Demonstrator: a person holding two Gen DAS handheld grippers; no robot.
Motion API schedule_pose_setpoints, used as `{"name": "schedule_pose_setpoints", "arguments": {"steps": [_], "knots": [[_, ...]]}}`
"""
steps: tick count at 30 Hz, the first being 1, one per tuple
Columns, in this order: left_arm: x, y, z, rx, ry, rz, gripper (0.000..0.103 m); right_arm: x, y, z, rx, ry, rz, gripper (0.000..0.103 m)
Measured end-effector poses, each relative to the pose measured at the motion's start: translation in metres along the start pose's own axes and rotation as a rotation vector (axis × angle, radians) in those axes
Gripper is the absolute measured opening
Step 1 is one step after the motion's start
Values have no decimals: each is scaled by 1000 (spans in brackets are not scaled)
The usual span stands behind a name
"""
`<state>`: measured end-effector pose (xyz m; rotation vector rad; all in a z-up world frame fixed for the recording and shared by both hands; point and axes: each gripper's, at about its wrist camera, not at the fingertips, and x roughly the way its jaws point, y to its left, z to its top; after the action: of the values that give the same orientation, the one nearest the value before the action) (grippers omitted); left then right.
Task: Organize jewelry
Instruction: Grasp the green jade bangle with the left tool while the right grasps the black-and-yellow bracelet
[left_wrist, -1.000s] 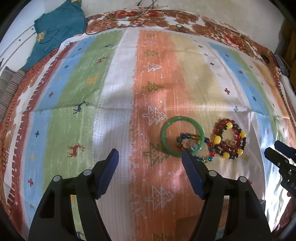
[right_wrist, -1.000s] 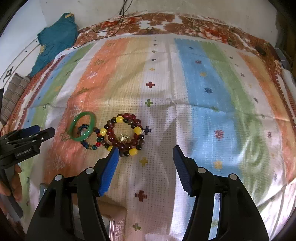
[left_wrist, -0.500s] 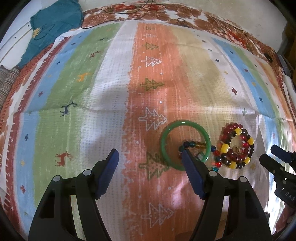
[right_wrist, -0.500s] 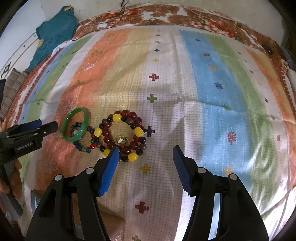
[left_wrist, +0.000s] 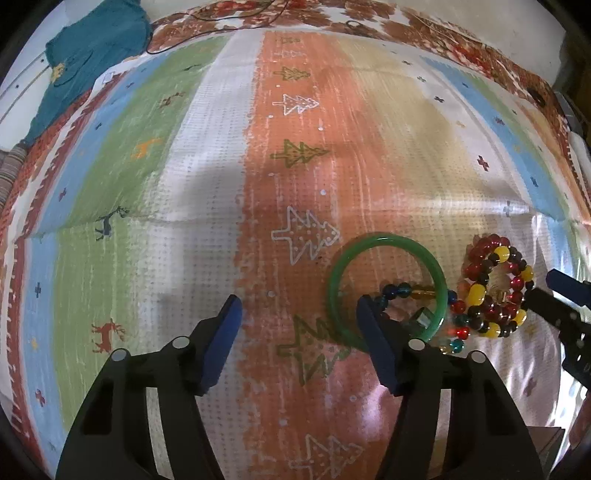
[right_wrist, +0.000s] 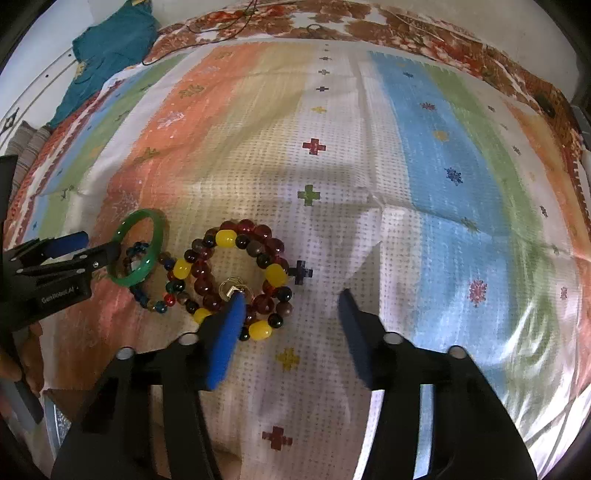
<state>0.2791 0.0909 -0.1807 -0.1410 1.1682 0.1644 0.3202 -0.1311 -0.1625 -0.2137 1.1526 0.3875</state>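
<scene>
Both my grippers, left (left_wrist: 297, 334) and right (right_wrist: 291, 317), hung wide apart and empty over the striped blanket (left_wrist: 207, 206), flanking the green bangle (left_wrist: 386, 291) and beaded bracelet (right_wrist: 240, 277).

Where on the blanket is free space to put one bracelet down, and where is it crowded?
Free: the blue and green stripes right of the right gripper, and the green stripe left of the left gripper. Crowded: the green bangle, thin bead bracelet and red-yellow bead bracelet lie clustered, overlapping, between the grippers.
</scene>
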Motion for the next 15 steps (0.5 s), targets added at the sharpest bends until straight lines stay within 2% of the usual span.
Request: {"name": "schedule_pose_setpoints", "arguments": {"steps": [6, 9, 11, 15], "knots": [[3, 0, 0, 22, -6, 17, 55, 8, -2, 0, 1, 4, 15, 37], [4, 2, 0, 14, -14, 17, 44, 9, -2, 1, 16, 10, 51, 27], [4, 3, 0, 15, -17, 23, 32, 9, -2, 1, 8, 8, 52, 20], [4, 1, -1, 29, -16, 32, 17, 10, -1, 1, 2, 8, 61, 14]]}}
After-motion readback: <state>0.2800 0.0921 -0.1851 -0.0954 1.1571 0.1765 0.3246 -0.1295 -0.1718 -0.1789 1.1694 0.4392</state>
